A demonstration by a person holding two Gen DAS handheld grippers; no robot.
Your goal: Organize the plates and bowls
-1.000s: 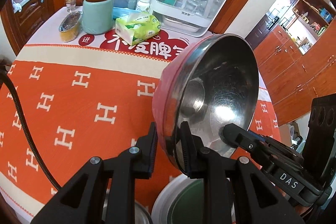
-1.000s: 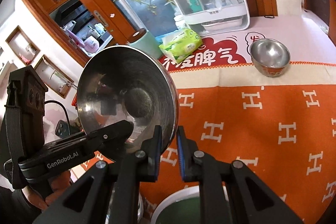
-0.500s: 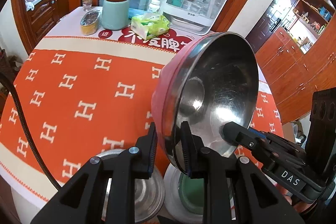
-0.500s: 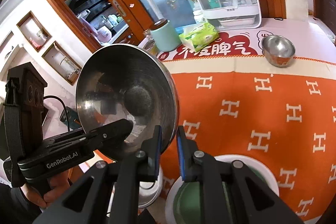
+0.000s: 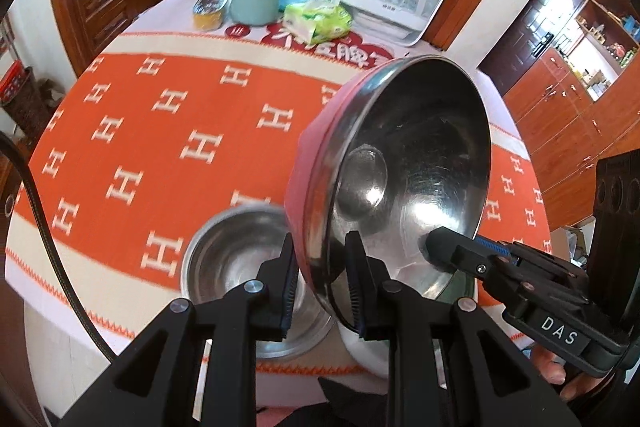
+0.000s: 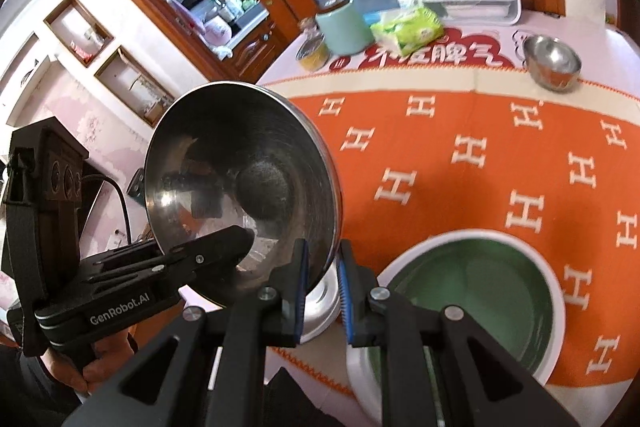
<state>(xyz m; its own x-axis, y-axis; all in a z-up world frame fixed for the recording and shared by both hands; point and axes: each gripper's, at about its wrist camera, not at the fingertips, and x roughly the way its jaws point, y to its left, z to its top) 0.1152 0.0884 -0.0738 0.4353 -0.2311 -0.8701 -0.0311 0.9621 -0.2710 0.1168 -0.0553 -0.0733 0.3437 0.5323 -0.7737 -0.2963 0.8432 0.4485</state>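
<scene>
Left tongs (image 5: 320, 275) and right tongs (image 6: 323, 281) both clamp the tilted steel bowl's (image 5: 404, 179) rim above the table (image 5: 132, 131).

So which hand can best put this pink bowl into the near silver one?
Probably left: the left gripper holds the pink-sided steel bowl over the near steel bowl; the right gripper hangs over the green-lined white bowl.

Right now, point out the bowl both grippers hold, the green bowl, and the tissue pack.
held bowl (image 5: 404, 167), left wrist view, shiny inside.
green bowl (image 6: 480, 291), right wrist view, green inside.
tissue pack (image 6: 408, 29), right wrist view, top face.
</scene>
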